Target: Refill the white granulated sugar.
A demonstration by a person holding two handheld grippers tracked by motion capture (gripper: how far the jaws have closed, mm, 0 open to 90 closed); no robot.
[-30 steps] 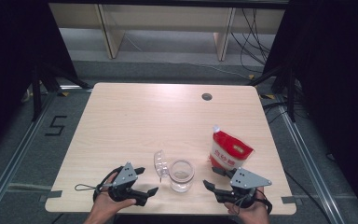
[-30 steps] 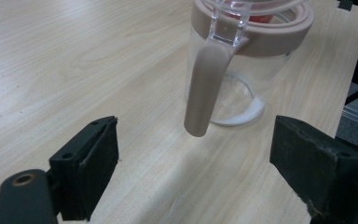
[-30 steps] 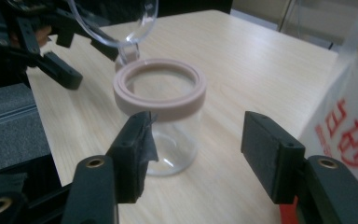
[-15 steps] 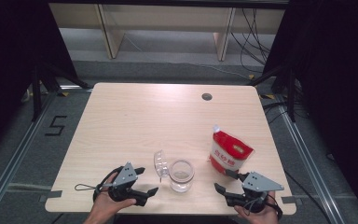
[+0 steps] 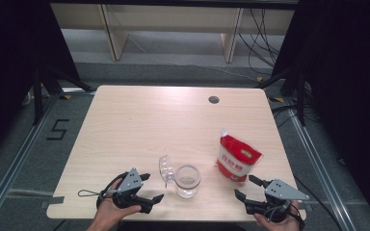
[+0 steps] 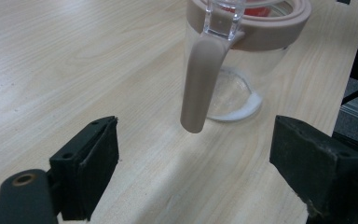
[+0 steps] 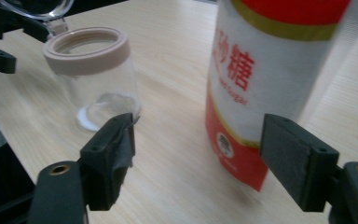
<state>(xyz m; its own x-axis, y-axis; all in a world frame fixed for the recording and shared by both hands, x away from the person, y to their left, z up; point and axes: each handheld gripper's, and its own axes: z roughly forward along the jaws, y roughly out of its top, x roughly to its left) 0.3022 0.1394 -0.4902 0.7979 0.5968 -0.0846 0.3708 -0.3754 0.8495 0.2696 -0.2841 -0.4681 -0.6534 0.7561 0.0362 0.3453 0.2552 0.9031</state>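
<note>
- A clear glass jar (image 5: 188, 181) with a beige rim stands upright on the desk (image 5: 173, 120), in the lower middle of the high view.
- Its clear hinged lid (image 5: 165, 167) is flipped open and leans just to the jar's left in that view.
- In the left gripper view, a beige latch tab (image 6: 200, 84) hangs down the jar's side at upper centre.
- A red and white sugar bag (image 5: 237, 158) stands up-right of the jar in the high view, near it but apart.
- The left hand-held gripper (image 5: 152, 187) sits at the lower left of the high view, its jaws spread with nothing between them, pointing towards the jar without touching it.
- The right hand-held gripper (image 5: 248, 187) sits at the lower right, below the sugar bag; its jaws have just been opening and stand spread, with nothing pinched.
- In the right gripper view, the sugar bag (image 7: 279, 79) rises beyond the gap between the jaws, and the jar (image 7: 95, 77) stands at the upper left.
</note>
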